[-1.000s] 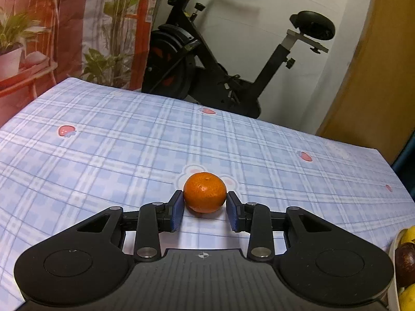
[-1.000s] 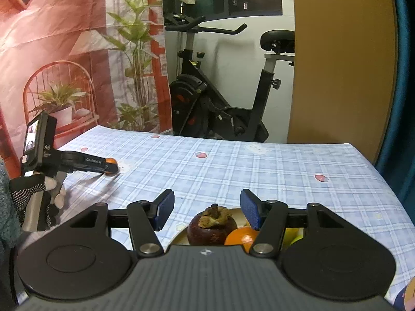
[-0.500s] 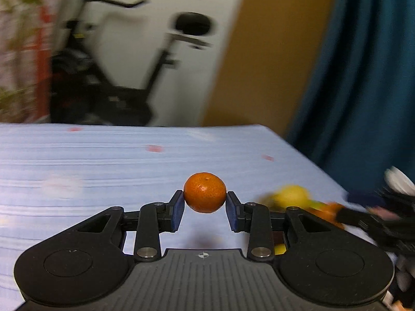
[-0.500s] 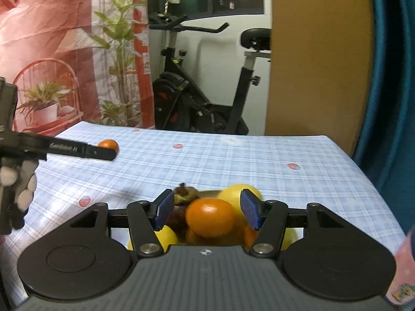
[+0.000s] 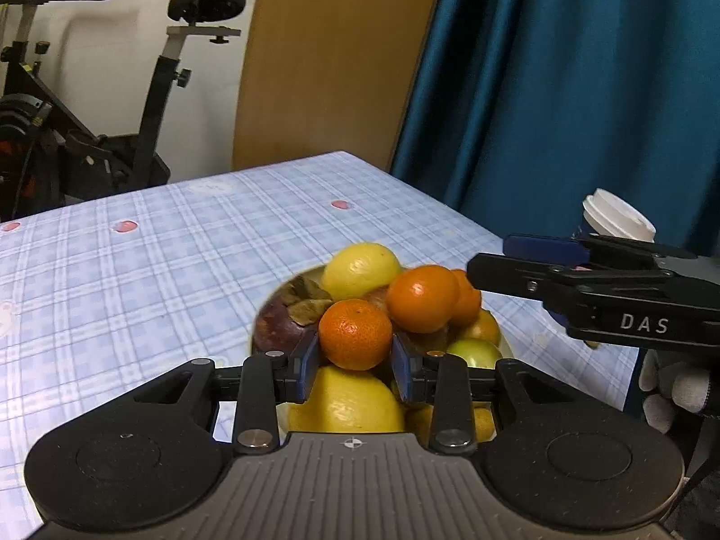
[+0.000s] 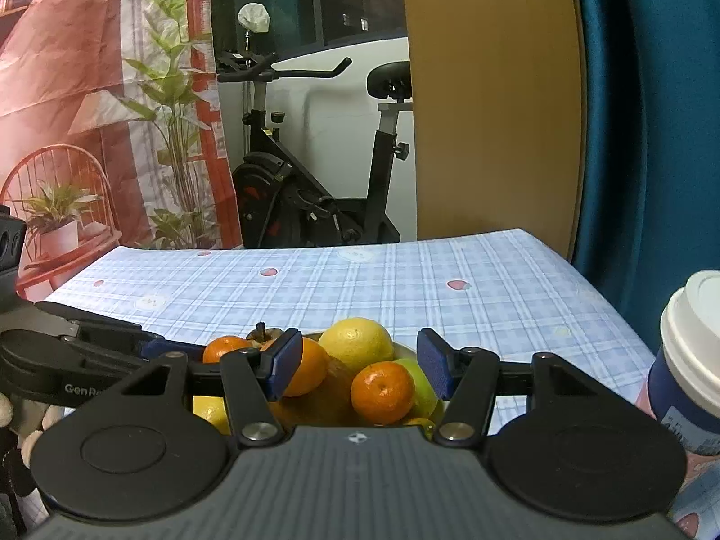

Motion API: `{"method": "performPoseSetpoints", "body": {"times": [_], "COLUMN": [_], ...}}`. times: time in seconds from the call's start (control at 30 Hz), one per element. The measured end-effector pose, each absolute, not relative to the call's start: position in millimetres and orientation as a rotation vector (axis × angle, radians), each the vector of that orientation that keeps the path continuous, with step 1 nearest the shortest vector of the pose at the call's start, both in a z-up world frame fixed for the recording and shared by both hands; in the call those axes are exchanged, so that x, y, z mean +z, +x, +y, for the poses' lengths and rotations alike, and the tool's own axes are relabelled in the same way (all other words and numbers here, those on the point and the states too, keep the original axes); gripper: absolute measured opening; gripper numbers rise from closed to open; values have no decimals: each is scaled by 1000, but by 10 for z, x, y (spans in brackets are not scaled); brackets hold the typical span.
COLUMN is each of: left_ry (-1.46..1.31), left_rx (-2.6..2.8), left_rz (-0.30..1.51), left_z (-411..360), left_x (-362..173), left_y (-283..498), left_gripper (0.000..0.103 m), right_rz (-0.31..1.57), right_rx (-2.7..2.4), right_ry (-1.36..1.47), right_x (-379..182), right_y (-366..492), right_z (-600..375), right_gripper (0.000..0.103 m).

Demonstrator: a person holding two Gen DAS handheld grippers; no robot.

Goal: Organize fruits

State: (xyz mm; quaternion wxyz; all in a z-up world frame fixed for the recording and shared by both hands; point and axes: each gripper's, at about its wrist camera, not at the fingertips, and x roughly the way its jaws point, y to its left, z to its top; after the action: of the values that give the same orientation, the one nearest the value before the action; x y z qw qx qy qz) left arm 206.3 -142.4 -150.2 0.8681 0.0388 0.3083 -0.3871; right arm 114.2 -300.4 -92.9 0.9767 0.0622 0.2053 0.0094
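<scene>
Left gripper (image 5: 355, 362) now above the fruit plate (image 5: 270, 301), jaws pinching the mandarin (image 5: 355, 334); right gripper (image 6: 355, 362) jaws spread.

Tangerine (image 5: 355, 334) clamped over heaped fruit bowl (image 5: 265, 310); upright.

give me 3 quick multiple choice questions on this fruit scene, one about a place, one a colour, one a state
1. Where is the left tool?
A. over the fruit bowl
B. beside the bike
C. off the table

2. What colour is the cup's lid?
A. black
B. white
C. red

3. What state is the right tool in?
A. shut on a lemon
B. open, holding nothing
C. shut on the cup

Key: 1 A, the piled fruit bowl lies right under it. 2 B, the lid is plainly white. 3 B, its pads stand wide apart with nothing between them; the mandarin is in the left tool.
</scene>
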Motion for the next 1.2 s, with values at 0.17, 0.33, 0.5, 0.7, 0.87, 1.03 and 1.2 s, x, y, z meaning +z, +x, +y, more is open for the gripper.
{"method": "performPoseSetpoints", "body": {"times": [0.17, 0.33, 0.5, 0.7, 0.87, 1.03, 1.2], "left_ry": [84, 75, 45, -3, -50, -25, -20], "left_rx": [-807, -792, -764, -626, -516, -366, -284], "left_rz": [653, 654, 656, 618, 548, 474, 454], "left_z": [-1436, -1383, -1288, -1083, -793, -512, -265], "left_x": [-1501, -1434, -1357, -1141, -810, -494, -354], "left_y": [2122, 2127, 2108, 1972, 1660, 1262, 941], "left_gripper": [37, 57, 72, 87, 99, 99, 99], "right_rz": [423, 424, 429, 431, 445, 439, 430], "right_rx": [24, 22, 22, 30, 74, 92, 133], "right_ry": [132, 135, 144, 148, 166, 116, 131], "right_x": [-947, -948, -940, -855, -679, -509, -420], "right_y": [1161, 1149, 1129, 1091, 983, 840, 715], "right_z": [-3007, -3010, -3000, -2974, -2869, -2602, -2391], "right_gripper": [60, 60, 60, 71, 101, 103, 103]}}
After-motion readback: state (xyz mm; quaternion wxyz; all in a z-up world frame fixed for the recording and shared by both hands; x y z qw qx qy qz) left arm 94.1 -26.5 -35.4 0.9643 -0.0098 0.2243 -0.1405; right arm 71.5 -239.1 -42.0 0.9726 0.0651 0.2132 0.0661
